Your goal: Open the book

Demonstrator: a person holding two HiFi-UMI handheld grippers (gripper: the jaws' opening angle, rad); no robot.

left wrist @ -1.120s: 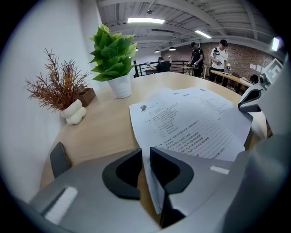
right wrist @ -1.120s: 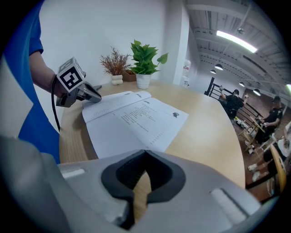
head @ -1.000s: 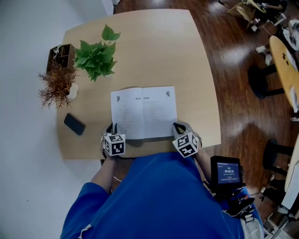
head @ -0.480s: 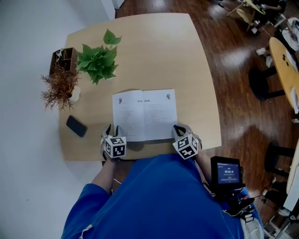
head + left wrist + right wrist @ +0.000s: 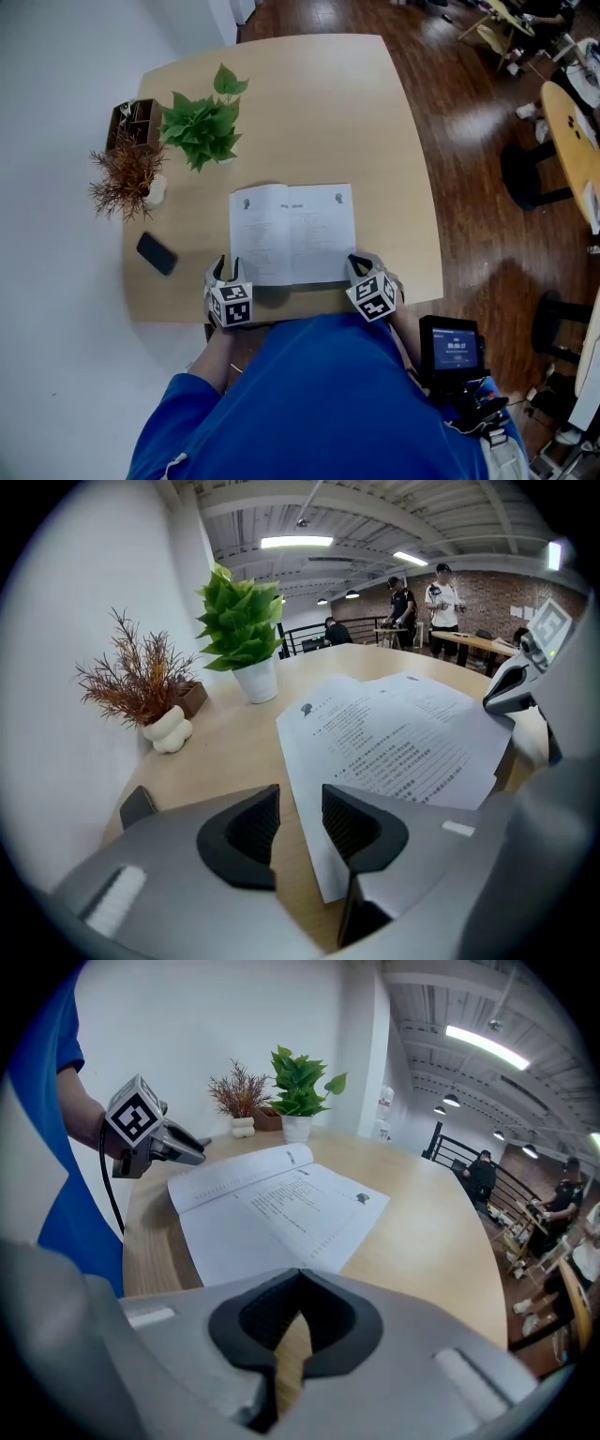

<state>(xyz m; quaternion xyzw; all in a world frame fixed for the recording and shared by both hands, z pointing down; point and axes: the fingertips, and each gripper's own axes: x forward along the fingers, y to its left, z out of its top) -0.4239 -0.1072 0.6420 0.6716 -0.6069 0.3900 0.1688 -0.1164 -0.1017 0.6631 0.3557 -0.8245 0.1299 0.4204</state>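
The book [image 5: 292,232] lies open and flat on the wooden table [image 5: 309,103], its printed pages facing up. In the left gripper view its left page [image 5: 394,742] runs close beside the right jaw. My left gripper [image 5: 226,266] sits at the book's near left corner and is open [image 5: 300,819]; only bare table and the page's edge show in the gap. My right gripper [image 5: 357,260] rests at the near right corner. It is shut [image 5: 300,1277] with nothing between the pads, and the book [image 5: 272,1199] lies just ahead of it.
A green potted plant [image 5: 202,122], a dried plant in a white vase [image 5: 127,178] and a wooden box [image 5: 131,120] stand at the table's far left. A black phone [image 5: 157,253] lies left of the book. People stand far off in the room.
The left gripper's jaws have spread apart, and it now sits slightly off the book's near left corner. The book stays open. The right gripper has not moved.
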